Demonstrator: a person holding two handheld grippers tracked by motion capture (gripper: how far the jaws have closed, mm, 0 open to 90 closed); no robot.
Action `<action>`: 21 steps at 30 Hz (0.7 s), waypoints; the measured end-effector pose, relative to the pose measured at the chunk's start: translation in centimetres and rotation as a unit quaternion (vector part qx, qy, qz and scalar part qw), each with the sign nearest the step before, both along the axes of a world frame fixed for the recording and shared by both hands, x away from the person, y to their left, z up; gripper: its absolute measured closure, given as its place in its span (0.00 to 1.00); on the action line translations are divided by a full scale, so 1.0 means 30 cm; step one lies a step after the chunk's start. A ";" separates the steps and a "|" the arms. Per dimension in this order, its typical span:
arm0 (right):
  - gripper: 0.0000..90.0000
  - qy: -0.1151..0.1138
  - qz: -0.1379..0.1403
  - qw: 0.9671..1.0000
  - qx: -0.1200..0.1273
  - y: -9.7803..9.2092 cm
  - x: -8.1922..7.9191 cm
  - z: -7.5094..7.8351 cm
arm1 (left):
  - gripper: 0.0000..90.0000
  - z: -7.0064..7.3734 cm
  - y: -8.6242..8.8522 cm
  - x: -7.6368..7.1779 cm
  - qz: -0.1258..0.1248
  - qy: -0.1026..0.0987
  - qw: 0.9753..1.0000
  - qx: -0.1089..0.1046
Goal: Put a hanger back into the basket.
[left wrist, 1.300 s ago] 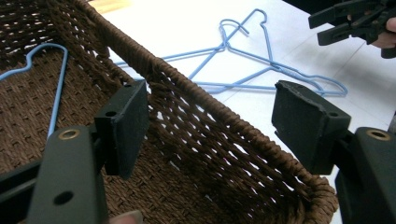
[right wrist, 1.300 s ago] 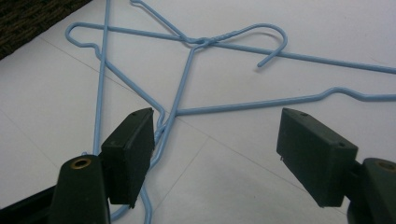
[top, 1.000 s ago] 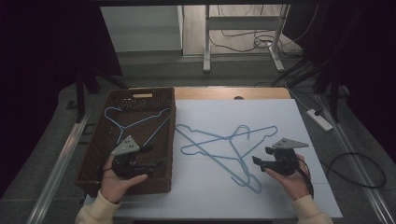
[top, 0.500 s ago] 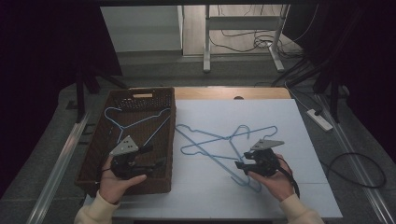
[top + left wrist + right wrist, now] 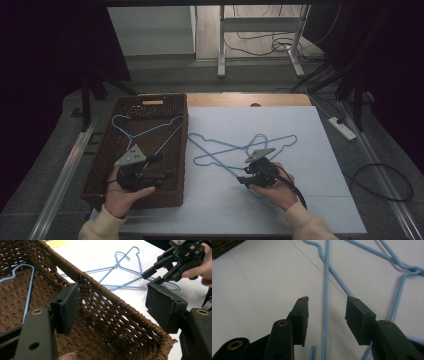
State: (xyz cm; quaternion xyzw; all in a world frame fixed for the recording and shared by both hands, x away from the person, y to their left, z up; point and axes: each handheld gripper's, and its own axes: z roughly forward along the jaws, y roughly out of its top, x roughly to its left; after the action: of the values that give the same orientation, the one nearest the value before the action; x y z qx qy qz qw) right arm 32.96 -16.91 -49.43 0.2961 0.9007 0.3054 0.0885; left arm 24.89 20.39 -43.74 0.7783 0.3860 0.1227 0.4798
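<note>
The right gripper (image 5: 250,176) is low over the white surface (image 5: 310,135), its jaws wide apart with a straight blue wire of the tangled hangers (image 5: 240,147) running between them, untouched in the right gripper view (image 5: 325,315). These hangers lie just right of the wicker basket (image 5: 102,150), in which 1 more blue hanger (image 5: 145,131) rests. The left gripper (image 5: 155,167) hovers over the basket's near end, jaws wide and holding nothing (image 5: 112,305).

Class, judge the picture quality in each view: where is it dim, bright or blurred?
High view: dim, black surroundings, white table sheet brightest. Left gripper view: its near jaws soft, basket weave sharper. Right gripper view: evenly lit, blue hangers crisp, no glare.
</note>
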 end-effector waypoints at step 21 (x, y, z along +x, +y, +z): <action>0.61 0.008 -0.049 0.998 -0.030 -0.008 0.145 0.016 | 0.32 0.000 0.003 0.003 -0.002 0.003 1.000 -0.004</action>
State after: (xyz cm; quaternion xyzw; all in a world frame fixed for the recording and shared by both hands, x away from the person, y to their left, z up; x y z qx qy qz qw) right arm 37.30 -17.14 -48.96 0.3397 0.8943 0.2716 0.1051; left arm 24.98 20.47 -43.75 0.7778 0.3859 0.1181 0.4820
